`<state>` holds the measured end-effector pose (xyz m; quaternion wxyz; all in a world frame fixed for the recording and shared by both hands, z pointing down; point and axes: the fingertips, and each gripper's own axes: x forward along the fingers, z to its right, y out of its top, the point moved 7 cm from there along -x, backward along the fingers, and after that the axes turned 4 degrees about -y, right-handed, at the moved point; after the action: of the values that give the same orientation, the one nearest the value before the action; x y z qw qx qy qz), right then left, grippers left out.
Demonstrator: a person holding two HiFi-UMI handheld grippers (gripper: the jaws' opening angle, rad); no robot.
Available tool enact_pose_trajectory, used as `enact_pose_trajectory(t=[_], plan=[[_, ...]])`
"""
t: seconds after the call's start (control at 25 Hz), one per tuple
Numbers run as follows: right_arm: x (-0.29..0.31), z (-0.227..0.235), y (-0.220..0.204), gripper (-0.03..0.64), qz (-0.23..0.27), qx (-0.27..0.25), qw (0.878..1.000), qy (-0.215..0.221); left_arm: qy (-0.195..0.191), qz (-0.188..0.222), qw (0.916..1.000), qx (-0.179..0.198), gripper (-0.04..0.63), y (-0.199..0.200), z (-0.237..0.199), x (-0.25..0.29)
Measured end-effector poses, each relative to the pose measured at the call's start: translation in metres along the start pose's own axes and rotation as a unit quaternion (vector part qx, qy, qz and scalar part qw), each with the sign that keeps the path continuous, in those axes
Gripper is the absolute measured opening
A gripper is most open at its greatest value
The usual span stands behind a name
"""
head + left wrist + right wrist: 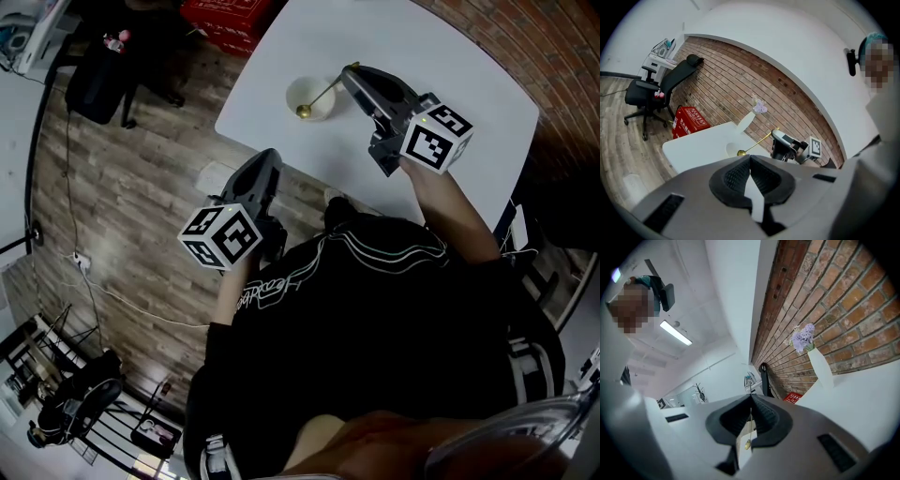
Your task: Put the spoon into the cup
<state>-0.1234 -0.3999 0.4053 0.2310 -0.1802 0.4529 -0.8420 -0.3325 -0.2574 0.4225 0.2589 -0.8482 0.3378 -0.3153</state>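
Observation:
A white cup (310, 94) stands on the white table (441, 56). A gold spoon (322, 93) slants down from my right gripper (349, 71), which is shut on the handle's end. The spoon's bowl hangs at the cup's near rim; contact cannot be told. In the right gripper view the thin handle (750, 420) runs between the closed jaws of my right gripper (751, 399). My left gripper (272, 157) is shut and empty, off the table's near-left edge over the wood floor. The left gripper view shows its own jaws (750, 159) closed, with the cup (732, 149), spoon (754, 145) and right gripper (774, 134) beyond.
A white vase with purple flowers (815, 359) stands on the table by the brick wall, and the left gripper view has this vase (746, 120) behind the cup. A red crate (225, 19) and a black office chair (654, 89) stand on the floor past the table.

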Motion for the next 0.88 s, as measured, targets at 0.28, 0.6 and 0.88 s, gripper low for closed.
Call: enact_pose_trajectory(t=[0.28, 0.6, 0.88], plan=[[0.024, 0.026, -0.022, 0.0, -0.022, 0.004, 1.0, -0.021, 0.017, -0.009, 0.9997, -0.012, 0.004, -0.001, -0.02, 0.003], [0.049, 0.047, -0.049, 0.0, -0.053, 0.005, 0.998, -0.033, 0.03, -0.021, 0.9989, -0.03, 0.004, -0.004, -0.043, 0.008], [0.056, 0.06, -0.066, 0.0, -0.073, 0.005, 0.997, -0.037, 0.04, -0.017, 0.9983, -0.039, 0.003, 0.0, -0.057, 0.016]])
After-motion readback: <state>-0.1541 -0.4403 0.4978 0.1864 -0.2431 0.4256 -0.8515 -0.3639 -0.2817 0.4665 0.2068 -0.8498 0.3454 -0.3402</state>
